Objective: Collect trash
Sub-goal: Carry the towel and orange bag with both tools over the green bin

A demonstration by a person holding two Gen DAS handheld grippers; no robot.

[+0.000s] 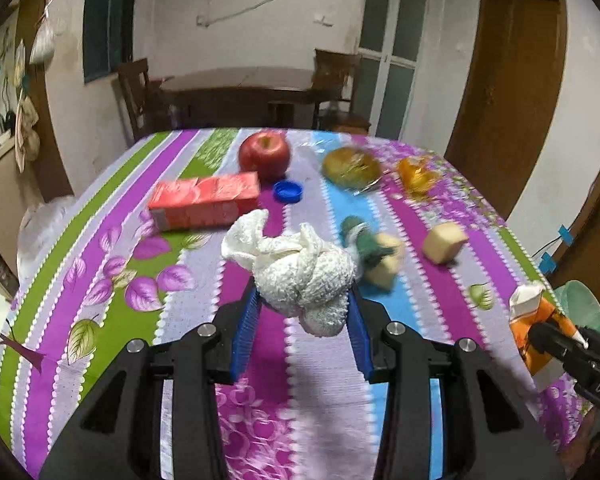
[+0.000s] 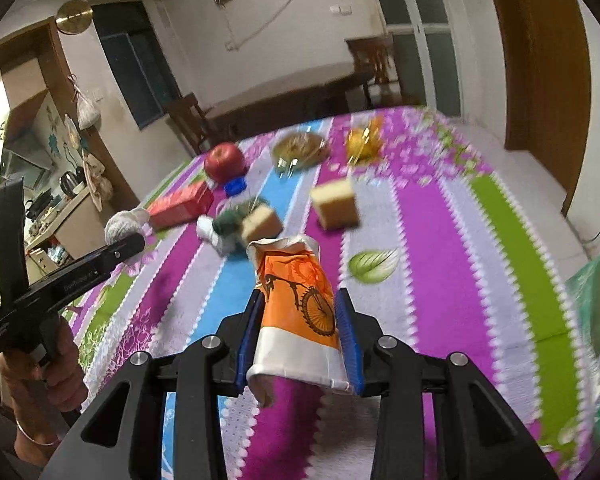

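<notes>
My left gripper (image 1: 302,300) is shut on a crumpled white tissue (image 1: 296,268) and holds it above the striped tablecloth (image 1: 100,264). My right gripper (image 2: 298,300) is shut on a crushed orange and white paper cup (image 2: 296,300) with a bicycle print, held above the cloth. The cup and right gripper also show at the right edge of the left wrist view (image 1: 536,320). The left gripper with the tissue shows at the left of the right wrist view (image 2: 126,226). A green and white wad (image 1: 358,236) lies on the table.
On the table lie a red carton (image 1: 204,200), a red apple (image 1: 264,154), a blue bottle cap (image 1: 287,191), a wrapped bun (image 1: 352,168), orange peel (image 1: 418,174) and two cake pieces (image 1: 444,242). A green bin (image 1: 584,308) sits off the right edge.
</notes>
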